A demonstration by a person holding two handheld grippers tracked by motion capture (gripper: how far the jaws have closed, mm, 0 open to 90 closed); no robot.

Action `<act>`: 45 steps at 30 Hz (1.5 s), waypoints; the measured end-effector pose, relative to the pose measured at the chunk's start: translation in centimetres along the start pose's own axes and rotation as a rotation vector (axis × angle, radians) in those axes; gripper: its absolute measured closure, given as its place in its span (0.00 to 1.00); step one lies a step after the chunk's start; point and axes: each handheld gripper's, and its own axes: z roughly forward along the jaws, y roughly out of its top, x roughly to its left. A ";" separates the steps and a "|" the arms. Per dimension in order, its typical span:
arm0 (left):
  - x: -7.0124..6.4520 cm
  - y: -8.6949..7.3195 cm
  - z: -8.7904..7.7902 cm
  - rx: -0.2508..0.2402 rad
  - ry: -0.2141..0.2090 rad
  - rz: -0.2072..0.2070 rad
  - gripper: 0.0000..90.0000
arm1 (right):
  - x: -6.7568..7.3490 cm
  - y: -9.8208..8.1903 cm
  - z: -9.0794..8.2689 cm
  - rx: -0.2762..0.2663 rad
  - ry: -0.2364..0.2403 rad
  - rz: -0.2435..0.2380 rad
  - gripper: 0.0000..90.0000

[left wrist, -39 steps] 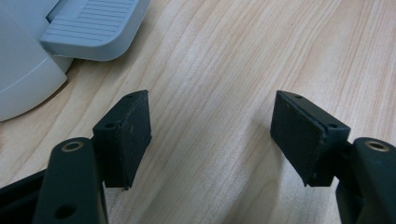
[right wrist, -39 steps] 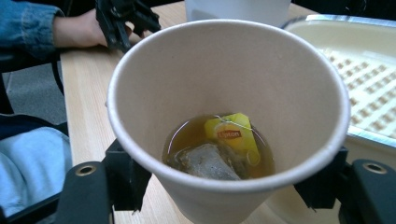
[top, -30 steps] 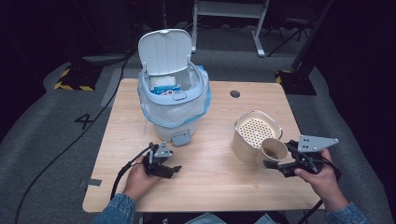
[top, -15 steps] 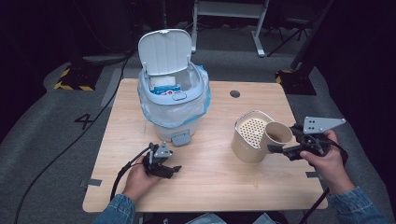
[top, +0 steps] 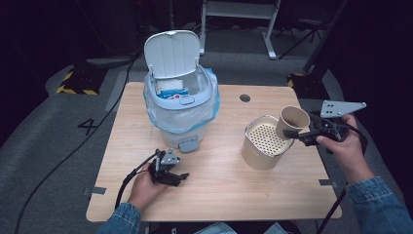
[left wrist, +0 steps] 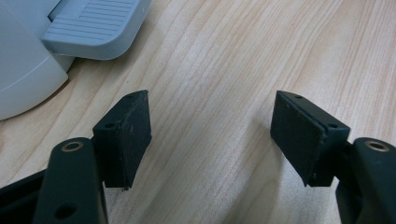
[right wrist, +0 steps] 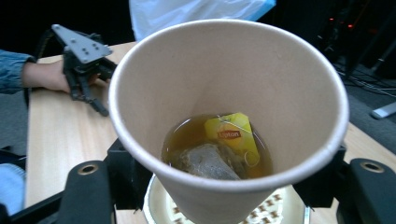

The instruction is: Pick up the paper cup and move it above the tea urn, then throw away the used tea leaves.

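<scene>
Holding a paper cup (top: 292,121) tilted over the strainer canister (top: 266,142), my right gripper (top: 298,134) has its jaws clamped on the cup's sides, seen at three o'clock on the table (top: 219,195) in the high view. Inside the cup (right wrist: 229,116), the right gripper view shows brown tea, a soaked tea bag (right wrist: 205,161) and its yellow tag (right wrist: 232,133). My left gripper (top: 176,178) rests at seven o'clock, jaws wide apart with nothing between them, just bare wood and the bin's pedal (left wrist: 93,28) at eleven o'clock in the left gripper view.

As I judge it, the risk is in the pour. Tip too fast, or off the canister's centre, and tea runs over the rim onto the wood. A harder squeeze could buckle the thin wall and let the cup slide out. The wet bag may cling to the bottom, tempting a shake that splashes.

The lidded bin (top: 181,105), lined with a blue bag (top: 207,113), stands open at twelve o'clock. What lies inside it I can only partly make out: something white and blue. The cup hides most of the canister in the right gripper view, so I cannot tell how full it already is below the perforated plate. My pads on the cup are largely hidden behind it too.
</scene>
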 end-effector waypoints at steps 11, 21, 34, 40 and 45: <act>0.0 0.0 0.0 0.000 0.000 0.000 0.33 | -1.5 0.5 0.8 0.041 -0.135 -0.087 0.36; 0.0 0.0 0.0 0.000 -0.001 0.000 0.32 | -1.2 0.4 1.6 0.135 -0.330 -0.290 0.38; 0.0 0.0 0.0 0.000 0.000 0.000 0.32 | -0.6 0.0 2.6 0.293 -0.494 -0.591 0.39; 0.0 0.0 0.0 0.000 0.000 0.000 0.32 | -0.2 -0.3 3.0 0.358 -0.562 -0.749 0.40; 0.0 0.0 0.0 0.000 0.000 0.000 0.32 | 0.5 -0.7 3.6 0.427 -0.613 -0.883 0.40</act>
